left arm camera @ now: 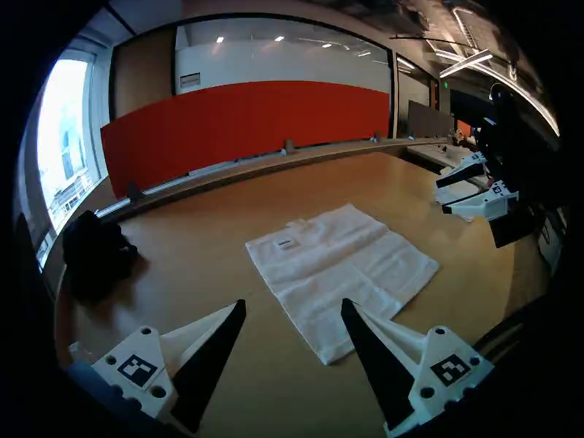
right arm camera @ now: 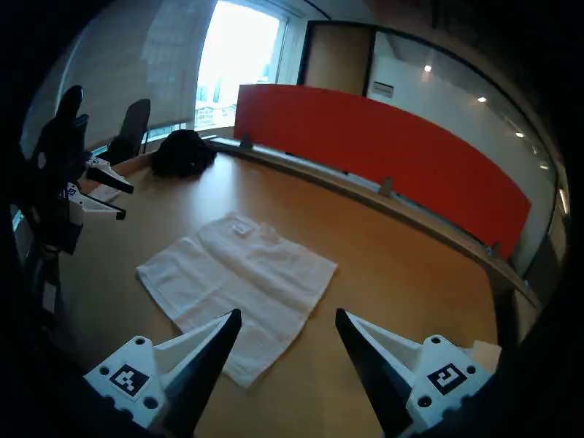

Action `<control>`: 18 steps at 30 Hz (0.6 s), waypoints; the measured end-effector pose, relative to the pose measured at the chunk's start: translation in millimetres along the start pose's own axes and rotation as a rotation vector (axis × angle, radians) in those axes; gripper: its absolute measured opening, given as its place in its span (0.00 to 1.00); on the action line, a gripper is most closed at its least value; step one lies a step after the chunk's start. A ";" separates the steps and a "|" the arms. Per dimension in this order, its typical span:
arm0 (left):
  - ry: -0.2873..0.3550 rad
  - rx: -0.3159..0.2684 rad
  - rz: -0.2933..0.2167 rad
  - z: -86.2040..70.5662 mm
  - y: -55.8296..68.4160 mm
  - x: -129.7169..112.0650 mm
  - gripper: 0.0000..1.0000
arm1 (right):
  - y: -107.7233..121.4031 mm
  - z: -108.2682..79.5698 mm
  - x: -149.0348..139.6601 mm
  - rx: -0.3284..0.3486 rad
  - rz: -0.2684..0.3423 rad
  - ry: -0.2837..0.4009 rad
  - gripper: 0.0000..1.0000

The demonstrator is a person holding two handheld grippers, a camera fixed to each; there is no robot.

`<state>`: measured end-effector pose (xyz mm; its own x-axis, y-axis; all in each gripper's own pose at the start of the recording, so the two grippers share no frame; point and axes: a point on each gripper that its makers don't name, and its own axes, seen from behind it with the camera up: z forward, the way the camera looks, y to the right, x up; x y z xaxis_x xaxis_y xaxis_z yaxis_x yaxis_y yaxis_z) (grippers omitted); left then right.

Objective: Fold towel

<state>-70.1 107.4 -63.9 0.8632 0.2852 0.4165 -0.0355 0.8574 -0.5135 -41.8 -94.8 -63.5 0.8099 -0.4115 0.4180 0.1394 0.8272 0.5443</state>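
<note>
— Holding both tools over the tan wooden surface (left arm camera: pixel 219 241), you have your left gripper (left arm camera: pixel 292 303) spread wide, nothing between its fingers (left arm camera: pixel 212 350).
— And your right gripper (right arm camera: pixel 287 312)?
— Spread as well, and empty. The white terry towel (left arm camera: pixel 343 270) lies flat on the surface just ahead of both, a small label (left arm camera: pixel 286 242) near its far edge. A black bag (left arm camera: pixel 95 252) sits well apart, near the red partition (left arm camera: pixel 248 131).

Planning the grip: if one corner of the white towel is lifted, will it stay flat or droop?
Likely floppy: the towel lies flat with soft wrinkles, so a lifted corner should droop. Probably light, looking thin. Pushed, it may bunch or slide on the smooth table.
</note>
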 end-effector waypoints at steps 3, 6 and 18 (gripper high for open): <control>-0.017 -0.015 0.008 6.6 3.8 -8.1 0.97 | -3.9 5.1 -9.9 0.011 -0.001 -0.019 1.00; -0.034 -0.029 0.015 13.1 7.1 -16.2 0.97 | -8.6 10.0 -19.9 0.023 -0.001 -0.036 1.00; -0.114 -0.092 0.053 37.0 25.4 -49.5 0.97 | -29.1 25.6 -59.8 0.081 -0.008 -0.112 1.00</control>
<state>-132.3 130.9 -69.8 0.7986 0.3798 0.4668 -0.0283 0.7986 -0.6013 -108.9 -104.1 -85.7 0.7400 -0.4614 0.4894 0.0952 0.7921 0.6029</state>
